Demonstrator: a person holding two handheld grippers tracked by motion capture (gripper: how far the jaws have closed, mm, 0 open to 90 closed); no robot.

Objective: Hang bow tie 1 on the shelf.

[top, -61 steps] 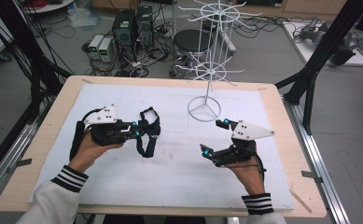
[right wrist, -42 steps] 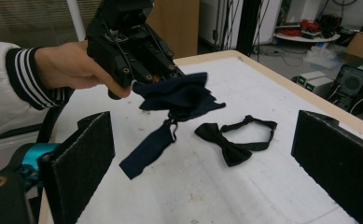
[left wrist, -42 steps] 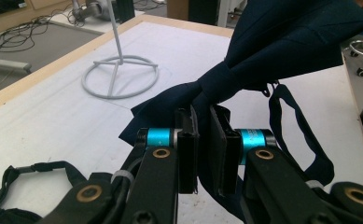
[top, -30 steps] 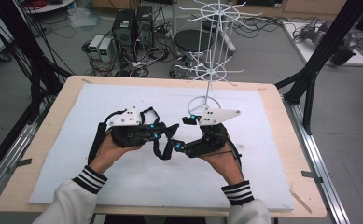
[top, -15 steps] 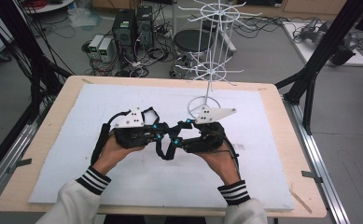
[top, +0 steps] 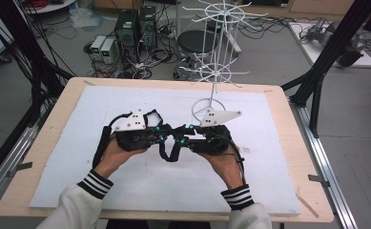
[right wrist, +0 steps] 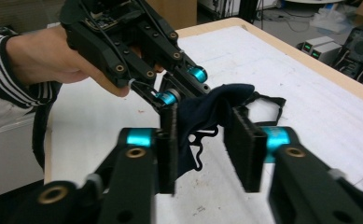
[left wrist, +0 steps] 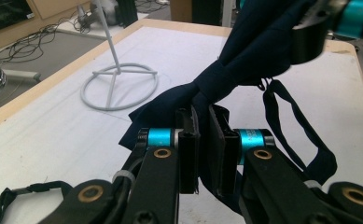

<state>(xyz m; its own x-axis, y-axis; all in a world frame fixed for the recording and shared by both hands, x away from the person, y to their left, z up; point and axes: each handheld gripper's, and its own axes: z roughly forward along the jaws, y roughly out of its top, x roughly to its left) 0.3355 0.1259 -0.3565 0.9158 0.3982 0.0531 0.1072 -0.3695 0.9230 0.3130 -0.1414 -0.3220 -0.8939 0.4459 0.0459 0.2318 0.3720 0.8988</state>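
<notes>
Two tools meet on one dark bow tie at frame centre.
Left tool point(top: 160, 139) clamps the bow tie point(left wrist: 226, 79); right tool point(top: 182, 140), arrived from the right, has just been closing around it, pads not yet pressing.

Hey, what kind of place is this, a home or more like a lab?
Most likely a research lab or workshop. Computer towers and tangled cables sit on the bare floor behind the table, and black frame struts stand around it.

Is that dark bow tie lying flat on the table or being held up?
Held up. The dark bow tie hangs above the white mat, clamped in the left gripper, its strap dangling.
</notes>
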